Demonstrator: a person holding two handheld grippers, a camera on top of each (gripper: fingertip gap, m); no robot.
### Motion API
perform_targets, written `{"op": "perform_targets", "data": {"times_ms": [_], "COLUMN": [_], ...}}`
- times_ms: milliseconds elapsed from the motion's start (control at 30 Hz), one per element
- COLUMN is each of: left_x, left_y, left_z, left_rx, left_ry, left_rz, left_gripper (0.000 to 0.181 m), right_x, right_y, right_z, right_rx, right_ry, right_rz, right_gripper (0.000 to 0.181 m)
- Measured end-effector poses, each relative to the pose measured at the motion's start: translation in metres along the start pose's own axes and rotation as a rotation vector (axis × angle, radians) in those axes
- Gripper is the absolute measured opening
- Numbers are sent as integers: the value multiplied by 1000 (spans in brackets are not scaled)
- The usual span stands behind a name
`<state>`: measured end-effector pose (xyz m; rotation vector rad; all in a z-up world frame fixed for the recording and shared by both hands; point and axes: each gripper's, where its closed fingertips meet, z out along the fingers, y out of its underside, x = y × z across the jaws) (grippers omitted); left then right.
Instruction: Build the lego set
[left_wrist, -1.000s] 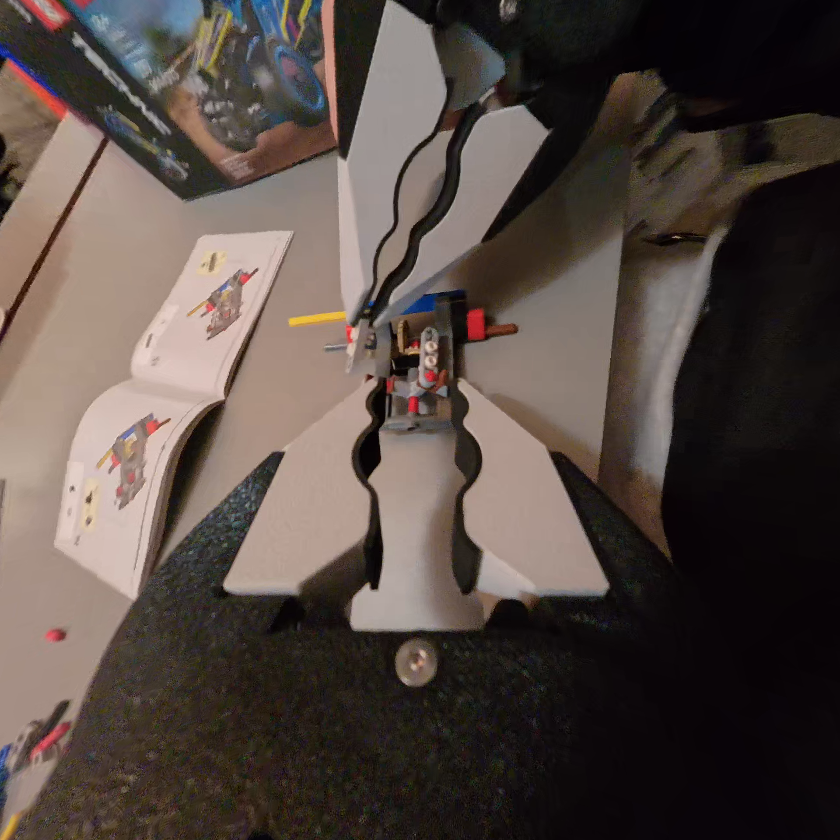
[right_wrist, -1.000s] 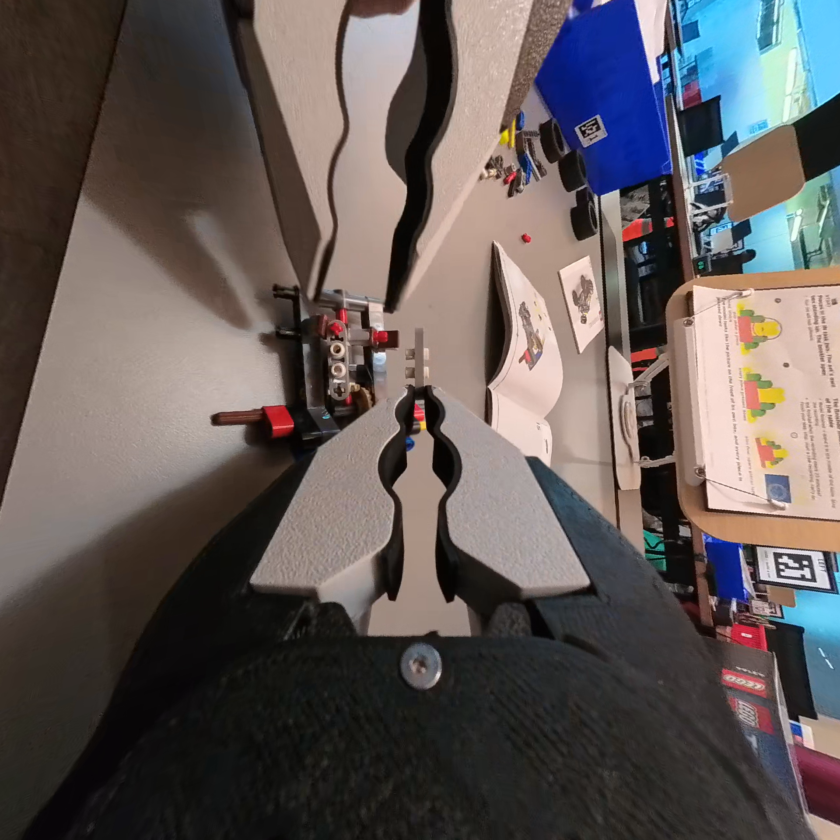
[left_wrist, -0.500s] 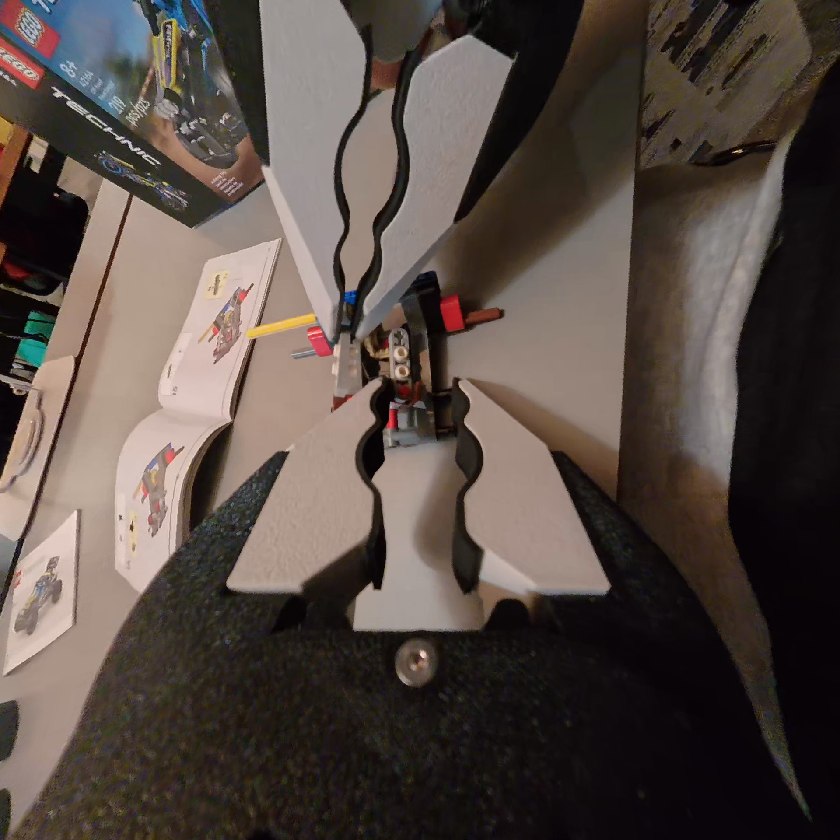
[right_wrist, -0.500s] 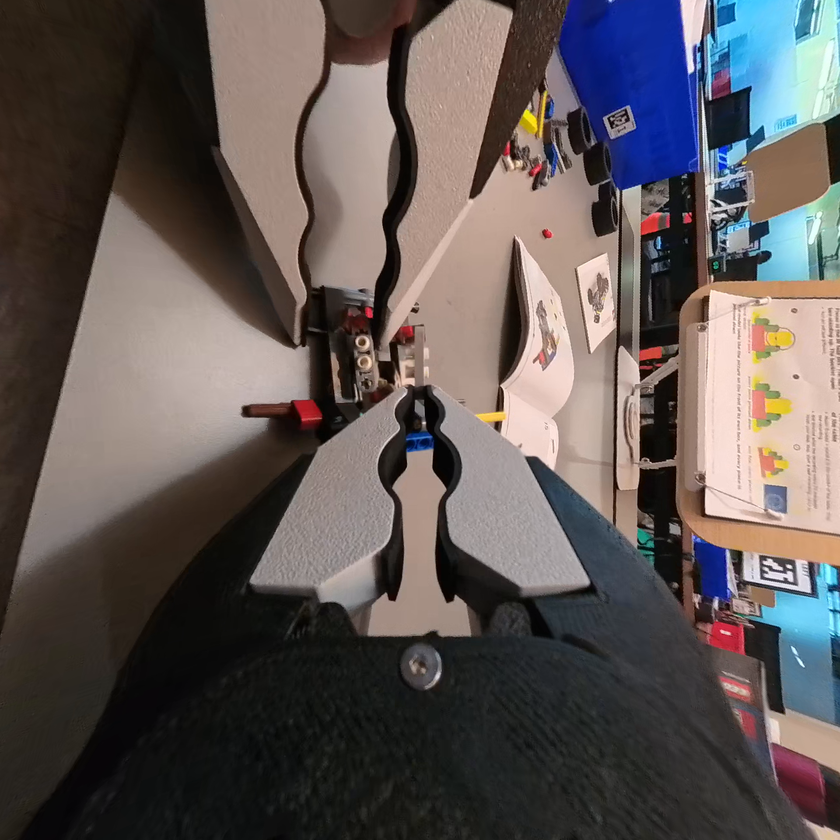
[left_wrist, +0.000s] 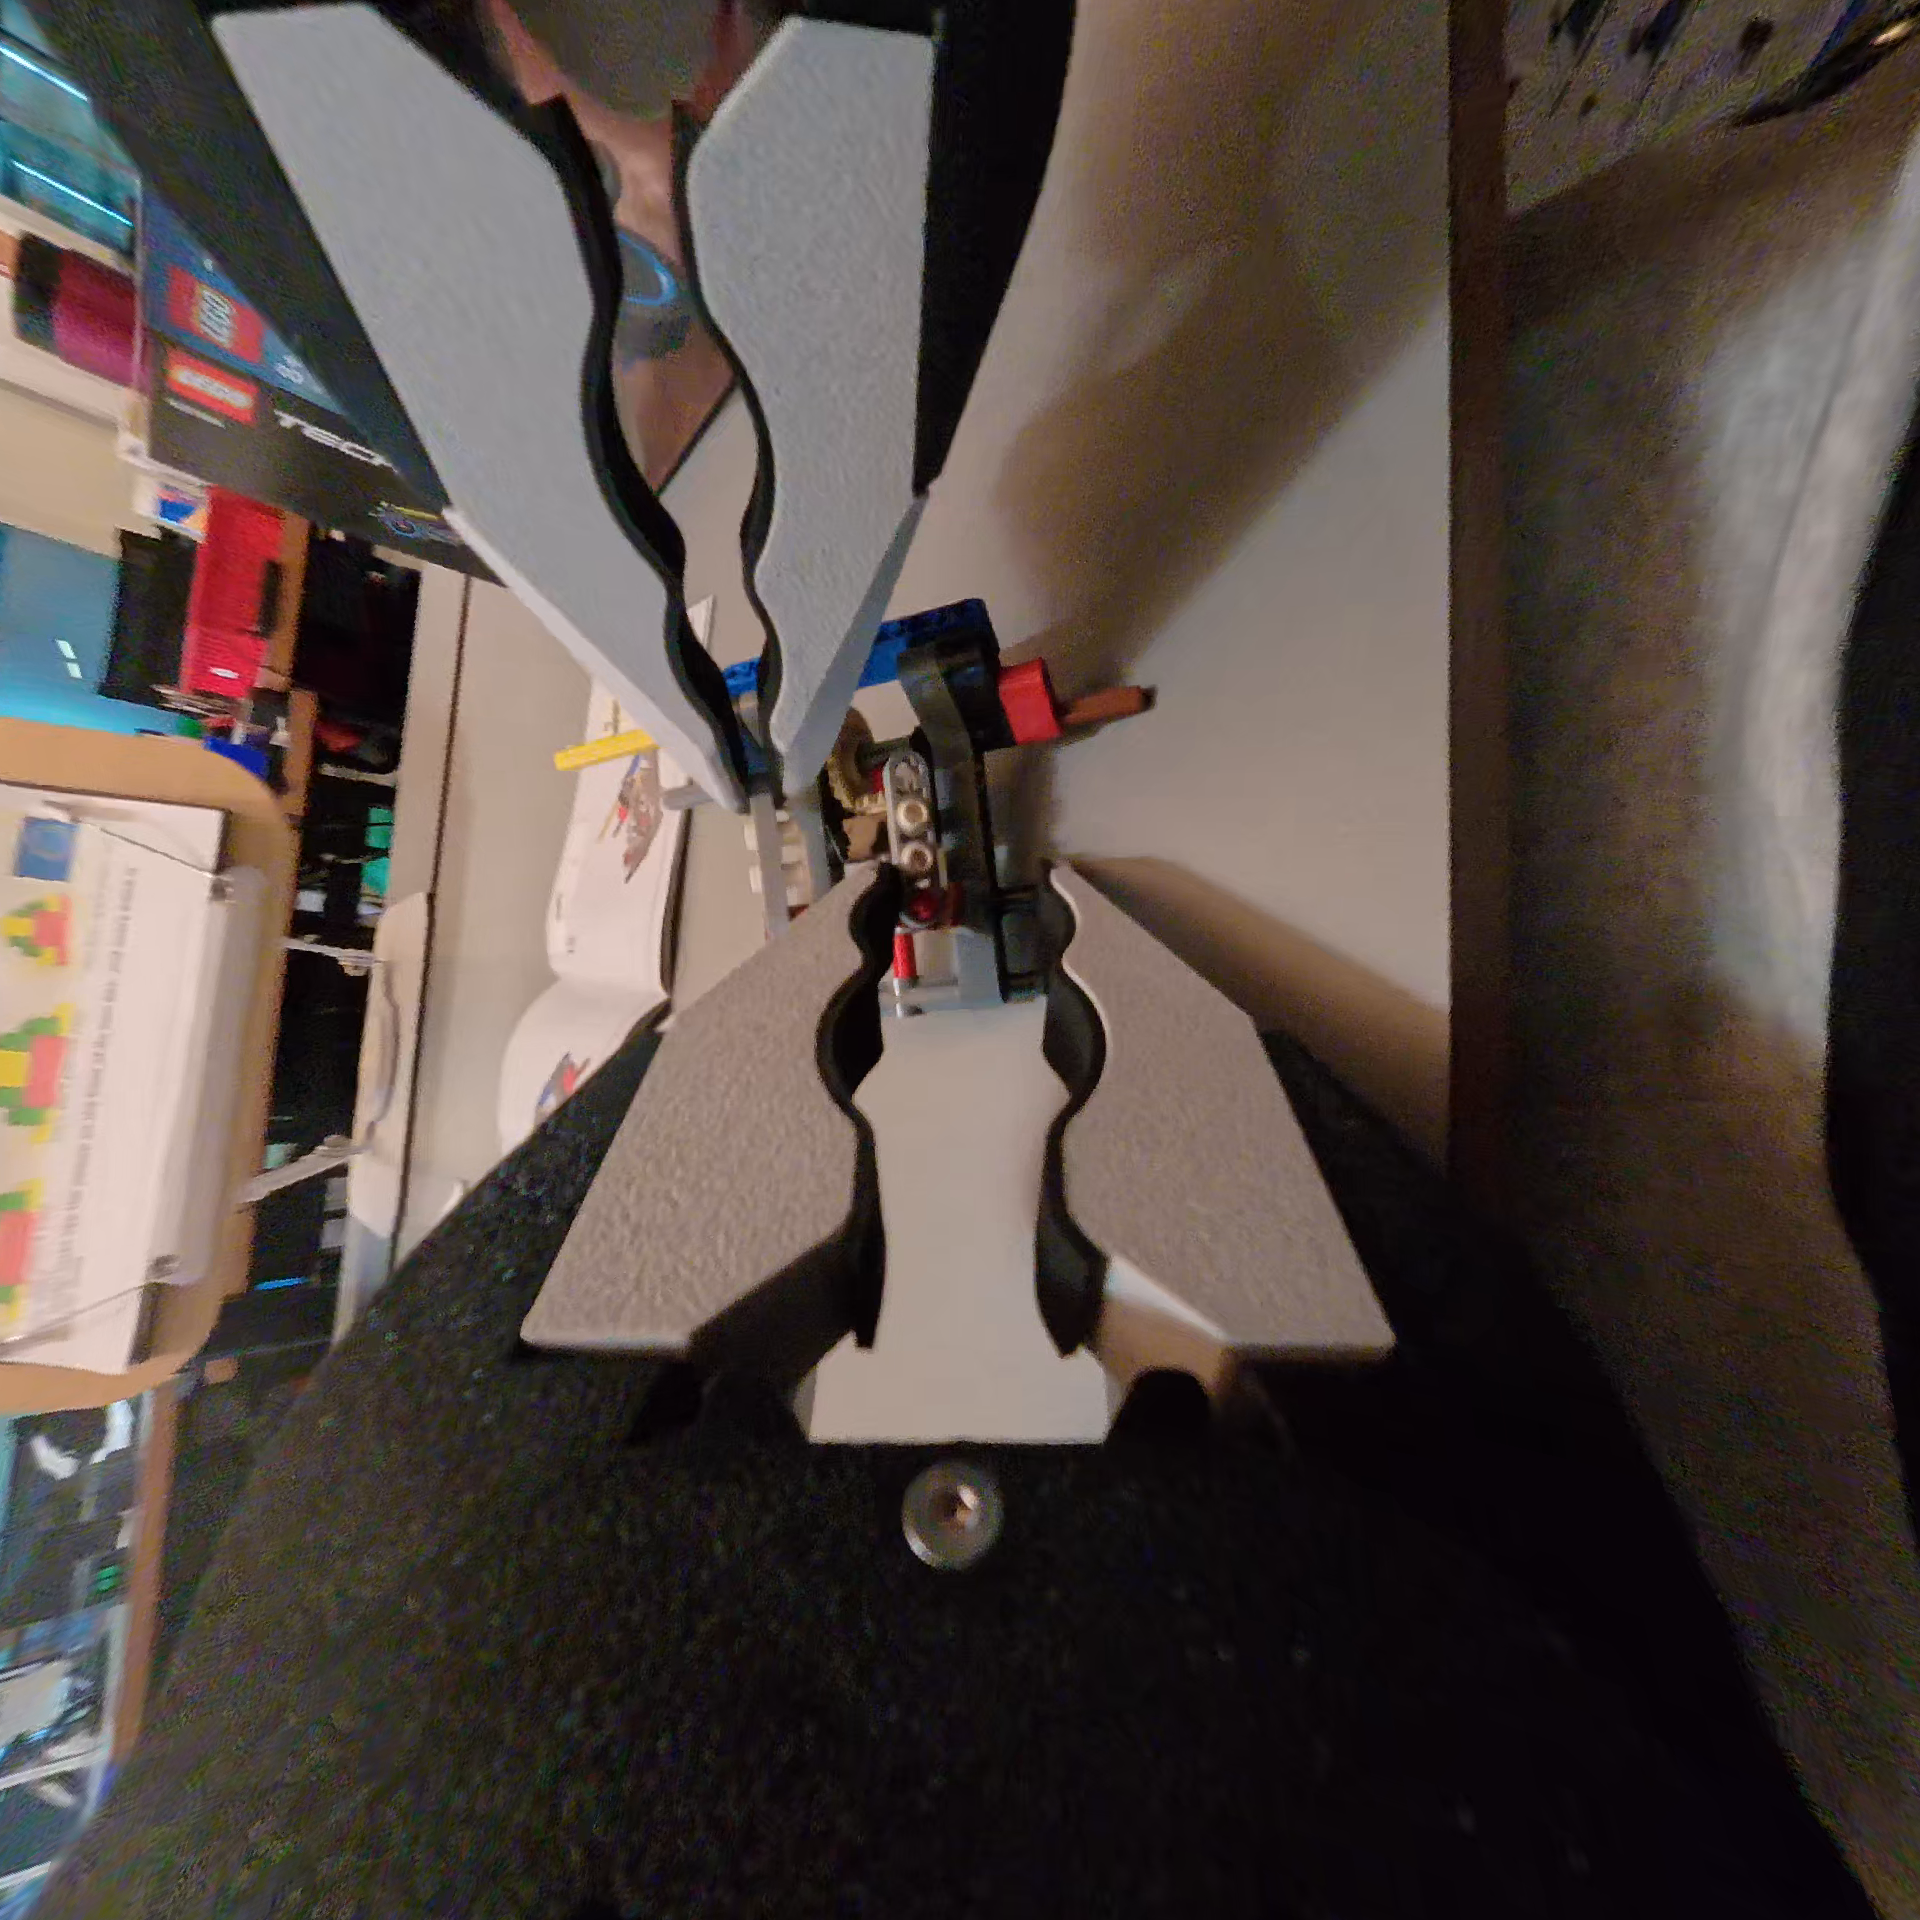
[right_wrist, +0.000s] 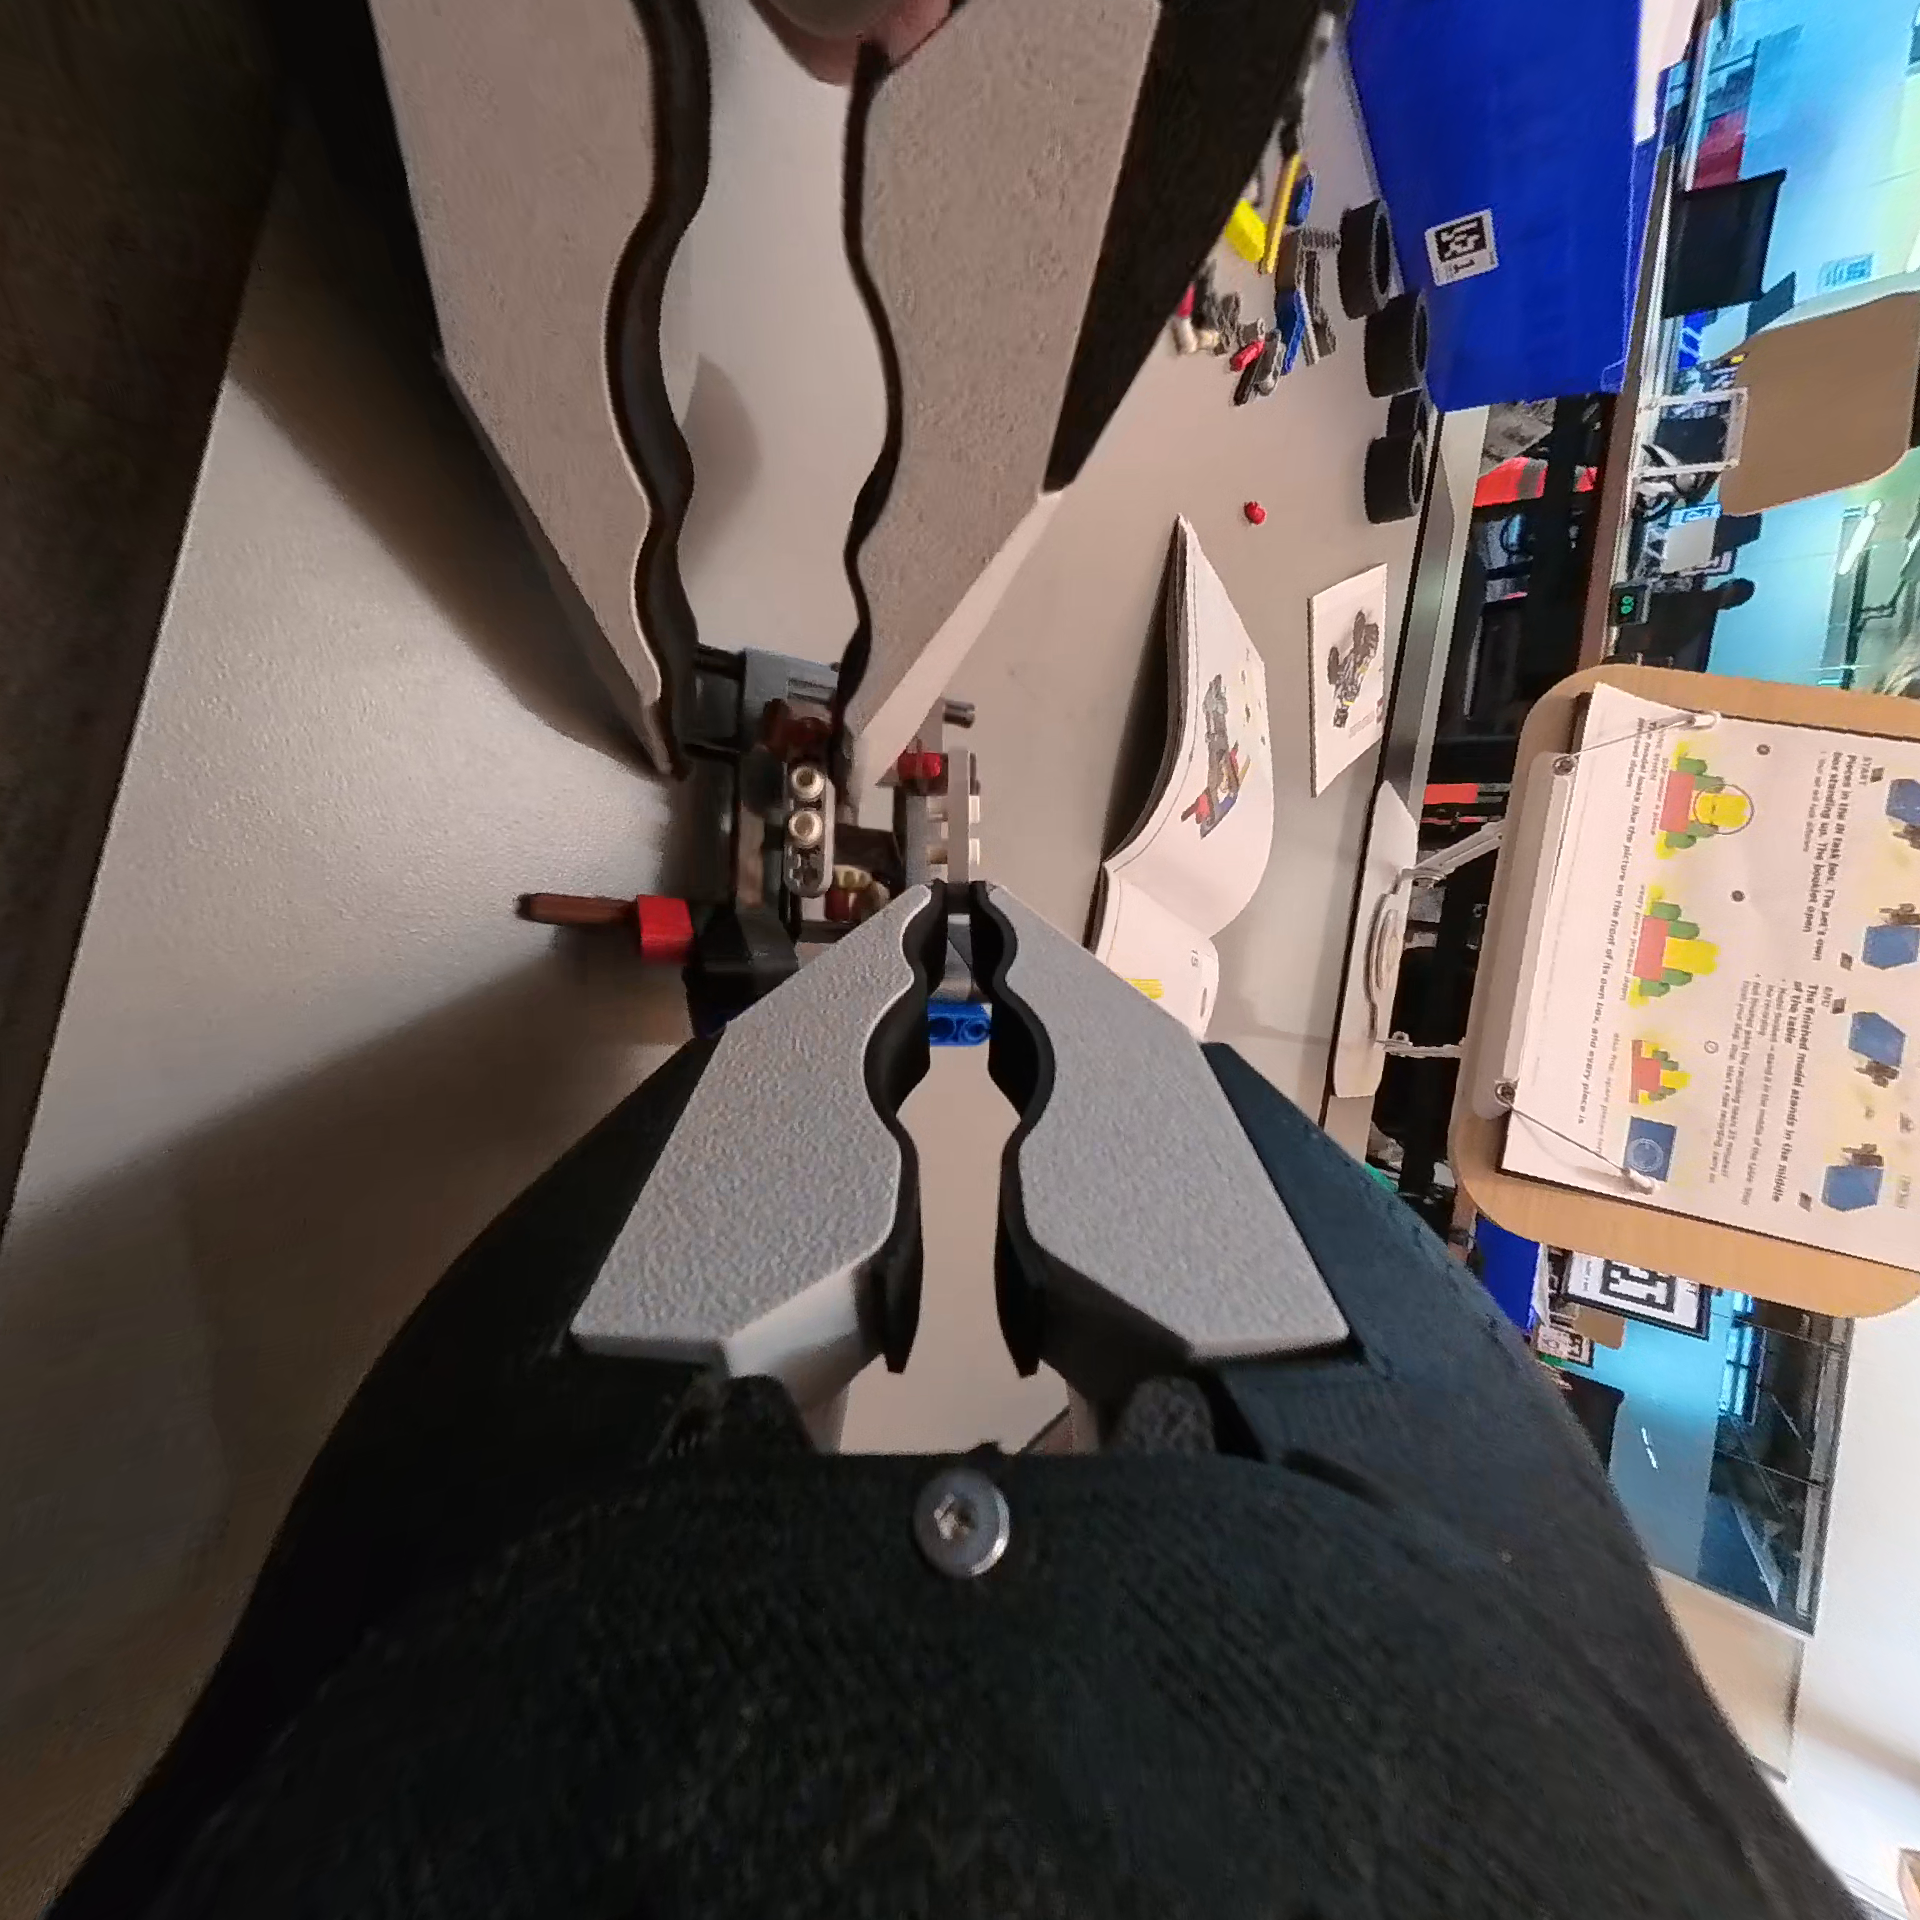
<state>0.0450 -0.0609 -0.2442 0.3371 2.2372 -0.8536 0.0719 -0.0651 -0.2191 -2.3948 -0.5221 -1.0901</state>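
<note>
The lego assembly (left_wrist: 914, 821) is a small black, grey and red frame with a blue beam (left_wrist: 935, 623) and a red bush on a brown axle (left_wrist: 1029, 701). My left gripper (left_wrist: 966, 883) is shut on its grey end and holds it over the table (right_wrist: 364, 623). My right gripper (right_wrist: 956, 899) is shut on a light grey toothed piece (right_wrist: 961, 821), pressed against the side of the assembly (right_wrist: 805, 821). In the left wrist view the right gripper (left_wrist: 764, 795) comes in from above. In the right wrist view the left gripper (right_wrist: 764, 743) comes from above.
An open instruction booklet (right_wrist: 1216, 748) and a small leaflet (right_wrist: 1345, 675) lie beyond the assembly. Loose parts (right_wrist: 1268, 322), black tyres (right_wrist: 1392, 332) and a blue bin (right_wrist: 1507, 156) sit farther back. The set's box (left_wrist: 229, 374) stands behind. A board with a printed sheet (right_wrist: 1704, 987) stands off the table. Left and right tips are no more than a few centimetres apart.
Both grippers have rolled and drawn together. The light grey piece, held apart from the assembly a second ago, now sits against its side. Both grips are unchanged.
</note>
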Motion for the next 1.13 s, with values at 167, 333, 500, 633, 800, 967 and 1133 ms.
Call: {"op": "perform_targets", "data": {"times_ms": [167,333,500,633,800,967,1133], "left_x": [-4,-10,-11,-10,-10,-10,-10], "left_y": [0,2,1,1,1,0,-2], "left_z": [2,5,8,10,12,13,14], "left_rx": [-20,-53,-69,-85,-100,-105,-78], "left_ry": [-57,-121,-117,-95,-86,-95,-96], "left_rz": [88,190,191,183,186,210,195], "left_gripper": [24,24,24,24,24,24,24], "right_x": [1,7,10,8,6,5,2], "right_y": [1,3,9,13,16,16,18], "right_z": [-2,-6,-6,-6,-5,-5,-8], "right_rx": [-13,-54,-112,-158,-196,-196,-196], "right_ry": [-8,4,25,14,22,21,-25], "right_rz": [3,17,107,147,96,12,-36], "right_gripper": [1,1,1,1,1,1,2]}}
